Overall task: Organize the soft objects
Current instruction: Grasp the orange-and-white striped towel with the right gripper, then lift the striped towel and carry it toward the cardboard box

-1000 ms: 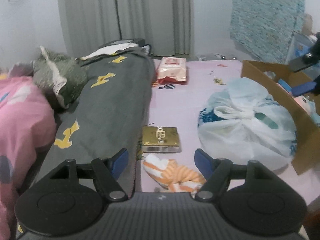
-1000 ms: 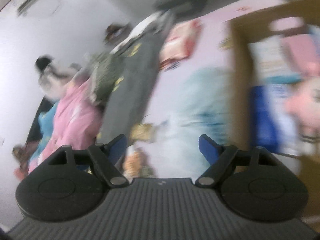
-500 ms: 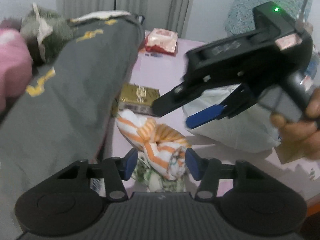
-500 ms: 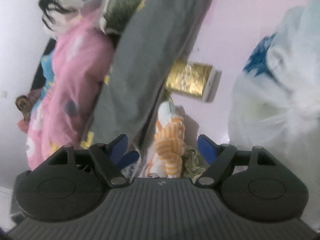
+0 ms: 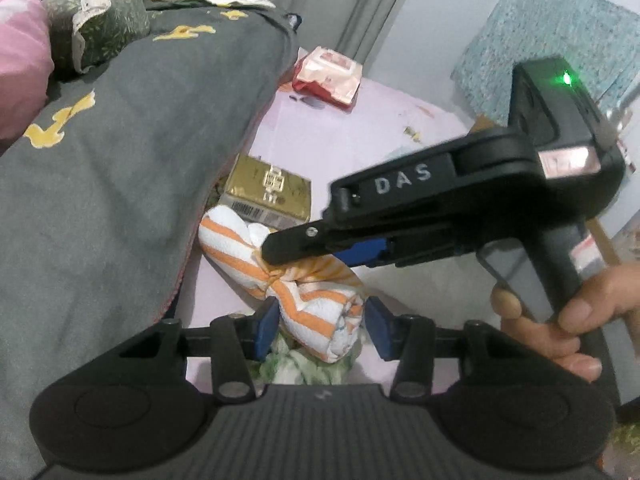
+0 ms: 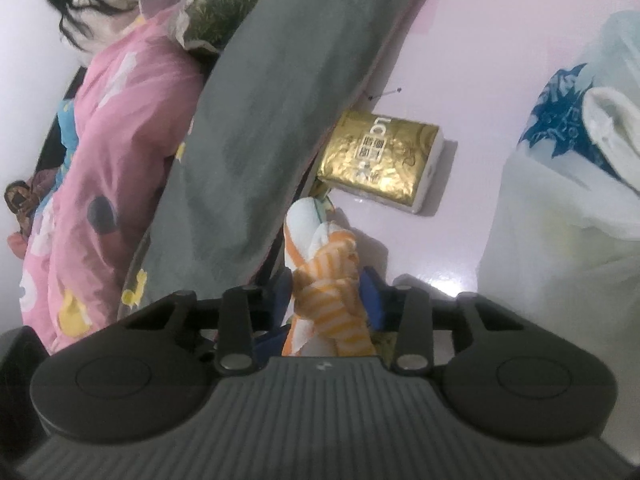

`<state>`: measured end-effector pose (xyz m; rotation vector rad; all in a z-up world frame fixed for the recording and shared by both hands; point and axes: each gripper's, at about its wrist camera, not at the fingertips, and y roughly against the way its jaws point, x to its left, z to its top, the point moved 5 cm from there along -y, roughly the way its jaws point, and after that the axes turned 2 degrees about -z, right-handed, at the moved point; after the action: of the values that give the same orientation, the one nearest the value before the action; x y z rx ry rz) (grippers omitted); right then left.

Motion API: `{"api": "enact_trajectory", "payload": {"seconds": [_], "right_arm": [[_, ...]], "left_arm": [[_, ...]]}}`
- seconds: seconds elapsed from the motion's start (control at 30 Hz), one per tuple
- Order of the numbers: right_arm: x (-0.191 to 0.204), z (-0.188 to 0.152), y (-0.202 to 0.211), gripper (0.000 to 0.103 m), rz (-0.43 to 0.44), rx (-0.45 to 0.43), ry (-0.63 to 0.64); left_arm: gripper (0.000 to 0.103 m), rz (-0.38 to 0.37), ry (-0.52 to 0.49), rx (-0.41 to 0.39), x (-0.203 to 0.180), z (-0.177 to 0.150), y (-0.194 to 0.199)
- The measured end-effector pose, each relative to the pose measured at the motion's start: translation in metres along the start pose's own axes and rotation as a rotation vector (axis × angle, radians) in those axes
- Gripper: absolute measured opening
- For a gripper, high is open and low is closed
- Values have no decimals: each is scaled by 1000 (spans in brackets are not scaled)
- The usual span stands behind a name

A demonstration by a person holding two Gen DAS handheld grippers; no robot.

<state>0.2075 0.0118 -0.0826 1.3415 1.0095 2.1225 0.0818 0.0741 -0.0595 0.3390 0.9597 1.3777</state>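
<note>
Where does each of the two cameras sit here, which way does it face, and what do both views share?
Left wrist: on the left gripper, looking down at the orange-striped cloth on the pink sheet; its closing fingers flank the cloth, and the right gripper and hand show.
Right wrist: on the right gripper, looking down; its fingers close on the cloth's knot.
Shared: cloth, gold packet, grey quilt.

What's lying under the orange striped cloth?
A green-and-white patterned fabric shows beneath the orange striped cloth, on the pink sheet. Most of it is covered, so what it is cannot be told.
</note>
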Motion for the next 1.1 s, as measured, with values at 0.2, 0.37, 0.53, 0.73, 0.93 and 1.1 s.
{"api": "enact_trajectory", "payload": {"seconds": [0.2,0.37,0.53,0.73,0.93,1.1], "right_arm": [[0,1,27,32,49,-58,-24],[5,1,57,32,86,-118,-27],[2,-1,108,32,129,-212,-29],[-30,-12,189,32,151,-337,-57],[-98,-38,268,32,107,-461,-139],[-168,-66,318,32,33,-532,-235]], "left_arm": [[48,-15,-28,-48,-17,13,18],[48,-37,-78,-96,-42,24,40],[48,-73,-166,-138,-87,39,53],[48,-157,-297,-152,-166,45,51],[51,-272,-404,-88,-257,41,16],[53,-356,-464,-5,-324,32,-27]]}}
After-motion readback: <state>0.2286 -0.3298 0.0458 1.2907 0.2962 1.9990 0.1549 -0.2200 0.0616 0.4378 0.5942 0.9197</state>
